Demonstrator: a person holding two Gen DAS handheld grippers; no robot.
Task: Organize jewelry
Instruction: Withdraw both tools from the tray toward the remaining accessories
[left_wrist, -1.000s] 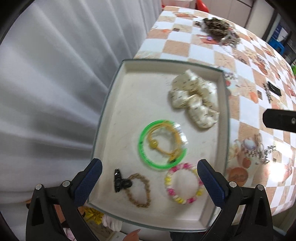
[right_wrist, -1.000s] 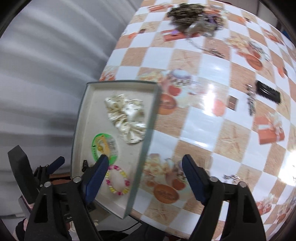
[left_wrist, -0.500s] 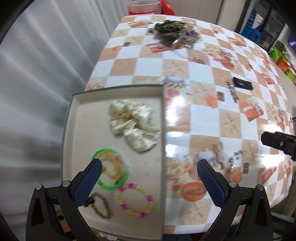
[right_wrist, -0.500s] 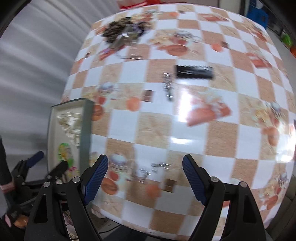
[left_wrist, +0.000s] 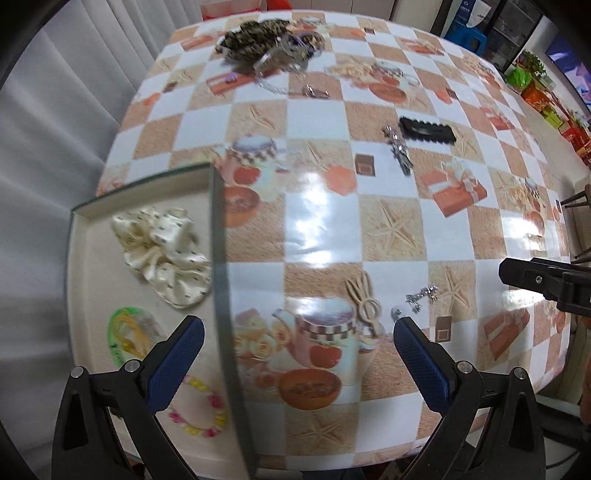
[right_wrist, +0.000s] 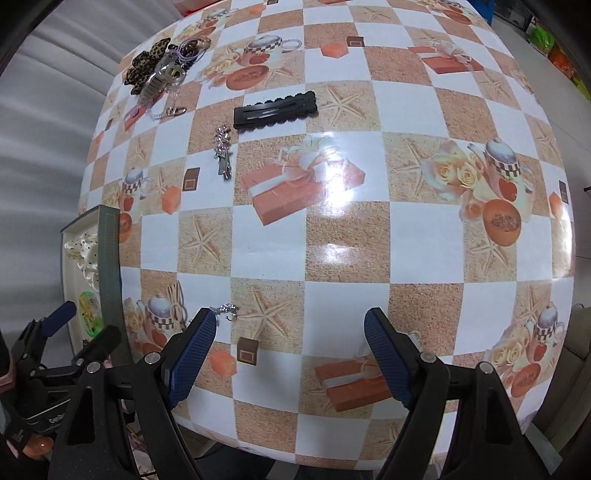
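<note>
A shallow tray (left_wrist: 218, 258) sits at the table's left edge and holds a cream scrunchie (left_wrist: 162, 251), a green bangle (left_wrist: 127, 338) and a beaded bracelet (left_wrist: 197, 408). Loose on the checkered tablecloth lie a silver earring (left_wrist: 421, 297), a beige hair clip (left_wrist: 364, 302), a black hair clip (right_wrist: 275, 109), a rhinestone clip (right_wrist: 223, 149) and a far pile of jewelry (left_wrist: 273, 40). My left gripper (left_wrist: 295, 354) is open and empty, over the tray's right rim. My right gripper (right_wrist: 290, 354) is open and empty above the table's near edge, right of the earring (right_wrist: 225, 310).
The tray (right_wrist: 109, 258) also shows at the left of the right wrist view, with the left gripper's body (right_wrist: 55, 350) beside it. Grey curtains (left_wrist: 55, 110) hang left of the table. Colourful boxes (left_wrist: 546, 99) stand at the far right.
Both grippers have swung right, away from the tray and over the open tablecloth. The tray has slid to the left of both views. Both stay open and empty.
</note>
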